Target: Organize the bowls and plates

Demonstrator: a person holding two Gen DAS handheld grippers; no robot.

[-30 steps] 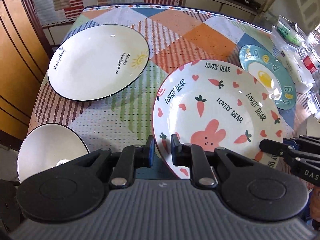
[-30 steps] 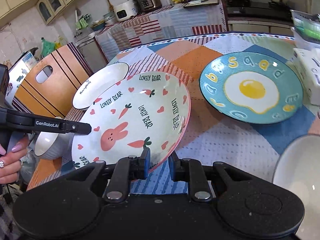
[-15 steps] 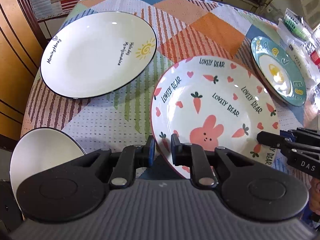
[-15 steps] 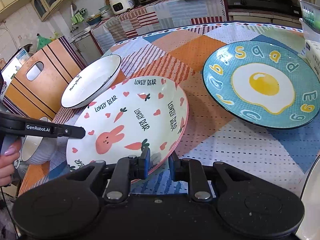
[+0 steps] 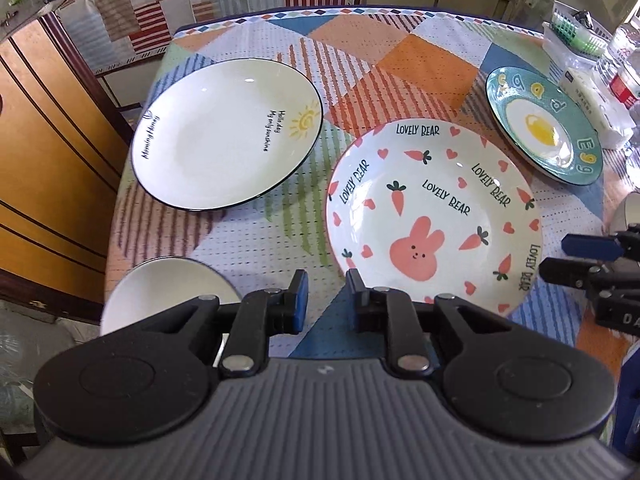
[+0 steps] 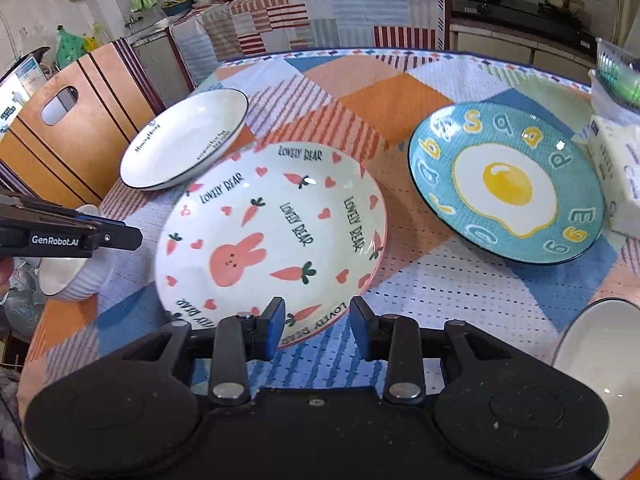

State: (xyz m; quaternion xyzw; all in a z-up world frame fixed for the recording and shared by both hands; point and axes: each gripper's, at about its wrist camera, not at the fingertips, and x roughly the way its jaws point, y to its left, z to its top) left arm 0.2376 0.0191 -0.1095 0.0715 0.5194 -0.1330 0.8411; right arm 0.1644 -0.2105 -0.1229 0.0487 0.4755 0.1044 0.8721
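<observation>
The bunny-and-carrot plate (image 5: 432, 216) (image 6: 272, 236) lies flat on the patchwork tablecloth. My left gripper (image 5: 326, 296) is at its near left rim, jaws opening, with only cloth between them. It shows in the right wrist view as a black finger pair (image 6: 120, 236). My right gripper (image 6: 318, 320) is at the plate's near rim, jaws opening; the rim shows between the pads, which do not press on it. That gripper (image 5: 580, 256) also shows at the right edge of the left wrist view. Around lie a white sun plate (image 5: 224, 136), a blue egg plate (image 6: 504, 180) and a white ribbed bowl (image 6: 68, 280).
A second white bowl (image 6: 600, 356) sits at the near right. A tissue pack (image 6: 616, 176), a clear box and a bottle (image 5: 624, 80) crowd the table's right edge. Wooden furniture (image 6: 80, 128) stands close along the left edge. A cloth-covered kitchen counter lies behind.
Both grippers were shut on the bunny plate's rim with the plate tilted up. The plate now lies flat on the cloth, and both grippers have opened and drawn back a little.
</observation>
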